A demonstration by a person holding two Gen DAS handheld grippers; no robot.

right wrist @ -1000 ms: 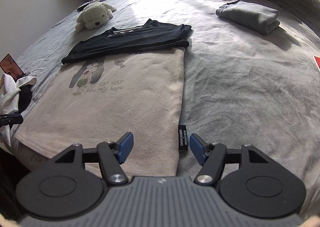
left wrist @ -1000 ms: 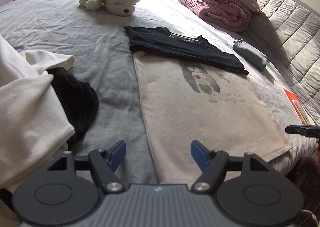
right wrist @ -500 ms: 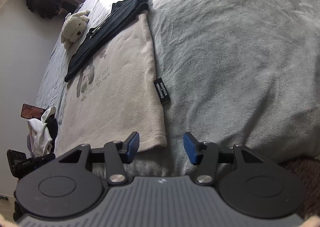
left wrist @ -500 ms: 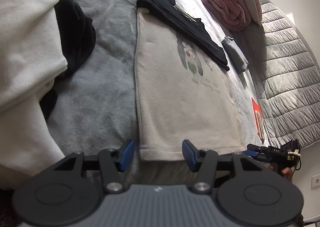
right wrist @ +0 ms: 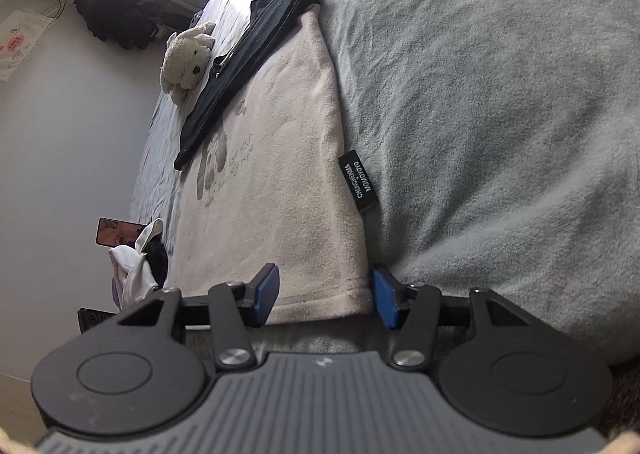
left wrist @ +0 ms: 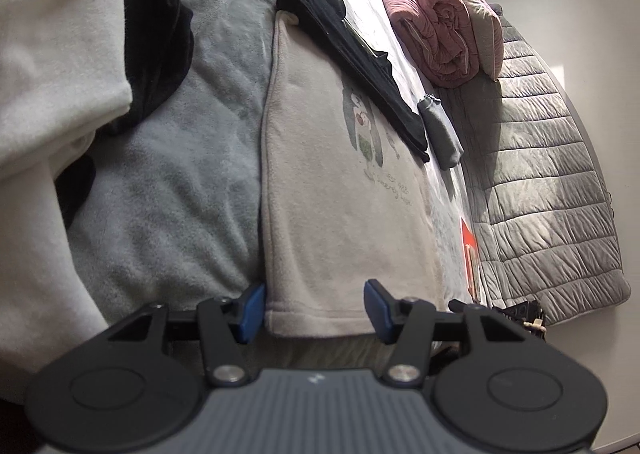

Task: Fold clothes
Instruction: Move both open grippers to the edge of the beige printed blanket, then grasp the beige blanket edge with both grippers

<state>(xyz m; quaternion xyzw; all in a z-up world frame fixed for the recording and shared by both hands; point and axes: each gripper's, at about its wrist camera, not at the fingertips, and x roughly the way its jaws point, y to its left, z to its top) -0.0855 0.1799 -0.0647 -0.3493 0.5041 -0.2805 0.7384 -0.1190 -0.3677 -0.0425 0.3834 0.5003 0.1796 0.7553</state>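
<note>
Cream sweatshirt (left wrist: pixel 340 213), printed with a small cartoon figure and a line of script, lies flat and lengthwise on the grey bed (left wrist: pixel 172 181), its sides squared into a long panel and its hem at the near edge of the mattress. A dark garment (left wrist: pixel 352 53), apparently black, lies across the sweatshirt's far end, and a small grey item (left wrist: pixel 440 133) already folded sits just beyond it, so at least one piece looks finished. The left claw (left wrist: pixel 314 310) sits at the near left hem corner, its jaws apart with the fabric edge between the blue pads and no visible pinch. The right claw (right wrist: pixel 326 296) straddles the near right hem corner, not far from the black side label (right wrist: pixel 358 183); its jaws are opening slightly, with cloth between them but not clamped. By my reading, the sweatshirt is partway through: the lengthwise narrowing seems done, and the cross fold, carrying the hem toward the far end, is still to come. A heap of white and black clothes (left wrist: pixel 60 73) on the left remains unfolded, so a good share of the job is left. A plush dog (right wrist: pixel 186 61) and rolled pink bedding (left wrist: pixel 432 25) lie further up the bed.
</note>
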